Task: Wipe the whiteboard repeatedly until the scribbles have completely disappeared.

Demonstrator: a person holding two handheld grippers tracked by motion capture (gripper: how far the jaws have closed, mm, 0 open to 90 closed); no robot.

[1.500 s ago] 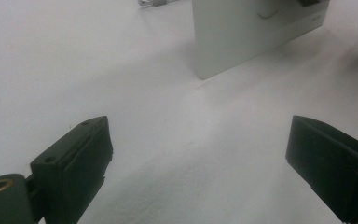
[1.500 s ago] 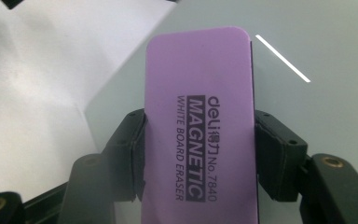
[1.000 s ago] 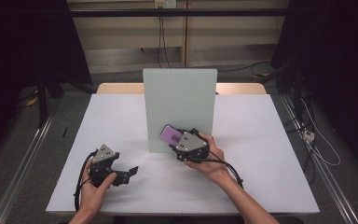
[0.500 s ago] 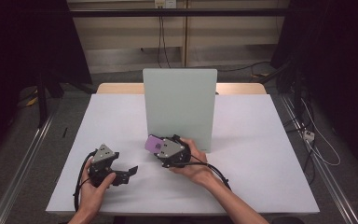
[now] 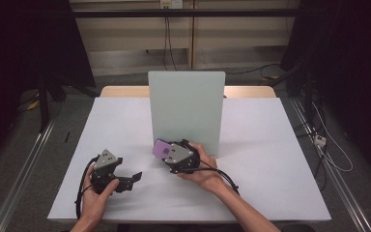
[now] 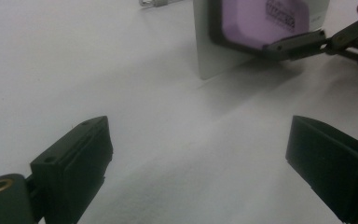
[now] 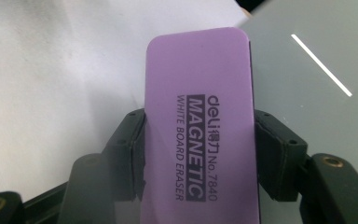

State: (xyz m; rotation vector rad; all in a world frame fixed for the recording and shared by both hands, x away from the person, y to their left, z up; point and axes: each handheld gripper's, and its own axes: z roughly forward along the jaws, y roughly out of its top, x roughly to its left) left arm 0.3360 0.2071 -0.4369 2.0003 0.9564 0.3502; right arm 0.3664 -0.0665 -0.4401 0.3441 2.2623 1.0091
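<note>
A purple whiteboard eraser (image 7: 198, 121) with black lettering is clamped between the jaws of my right gripper (image 5: 166, 153). It sits low against the lower left corner of the upright pale green board (image 5: 187, 108). In the high view the eraser (image 5: 163, 148) sticks out past the board's left edge. My left gripper (image 5: 134, 178) rests on the white table (image 5: 270, 159) to the left, its jaws wide apart with nothing between them. In the left gripper view the held eraser (image 6: 261, 21) and the board (image 6: 209, 60) stand ahead of the open pads (image 6: 81, 154).
The white table stretches wide on both sides of the board. Cables (image 5: 326, 145) and a small plug lie on the floor to the right. Dark curtains flank the scene, and a metal rail (image 5: 24, 164) runs along the left.
My right gripper has carried the eraser left and down across the board's face to its lower left corner. The left gripper has stayed put.
</note>
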